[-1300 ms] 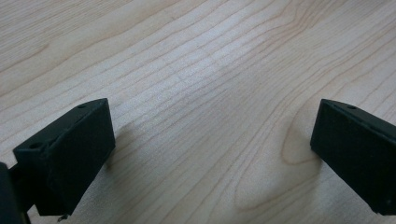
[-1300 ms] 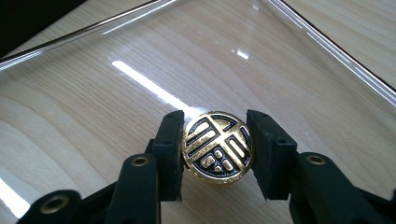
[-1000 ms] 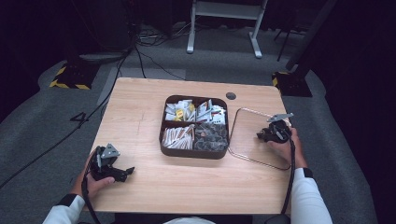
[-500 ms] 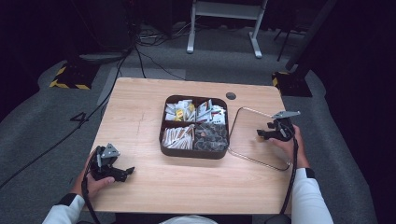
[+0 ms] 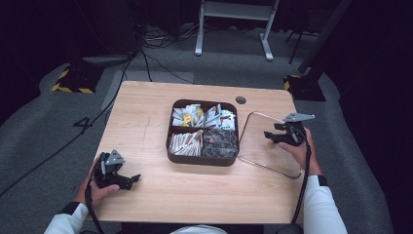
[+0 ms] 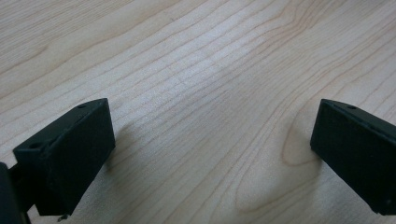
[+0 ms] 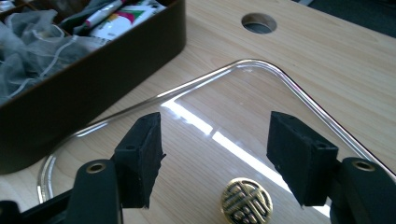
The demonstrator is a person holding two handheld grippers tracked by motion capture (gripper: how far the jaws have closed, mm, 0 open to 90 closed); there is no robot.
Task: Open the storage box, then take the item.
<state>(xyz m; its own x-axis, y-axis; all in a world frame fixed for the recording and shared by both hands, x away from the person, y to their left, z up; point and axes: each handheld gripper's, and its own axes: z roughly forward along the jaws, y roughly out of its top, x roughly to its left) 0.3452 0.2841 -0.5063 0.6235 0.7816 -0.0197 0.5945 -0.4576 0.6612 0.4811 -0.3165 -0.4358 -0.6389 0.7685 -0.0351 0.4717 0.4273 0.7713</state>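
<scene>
Since a second ago your right gripper (image 5: 271,138) has risen off the clear lid (image 5: 265,146), jaws just opened wide, empty; its brass knob (image 7: 246,201) sits at 6 o'clock below them, lid lying at 3 o'clock beside the tray (image 5: 202,160). Your left gripper (image 5: 134,179) rests open, empty.

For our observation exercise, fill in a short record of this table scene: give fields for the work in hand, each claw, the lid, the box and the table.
work in hand: clear lid set beside the box, right claw just above it
right claw: open, jaws have just been opening, nothing pressed between them; gold knob of the lid sits below the gap
left claw: open, nothing between its jaws, over bare wood
lid: flat on the table, right of the box
box: dark, four compartments, filled with packets and sachets
table: light wood, round hole near far edge
</scene>
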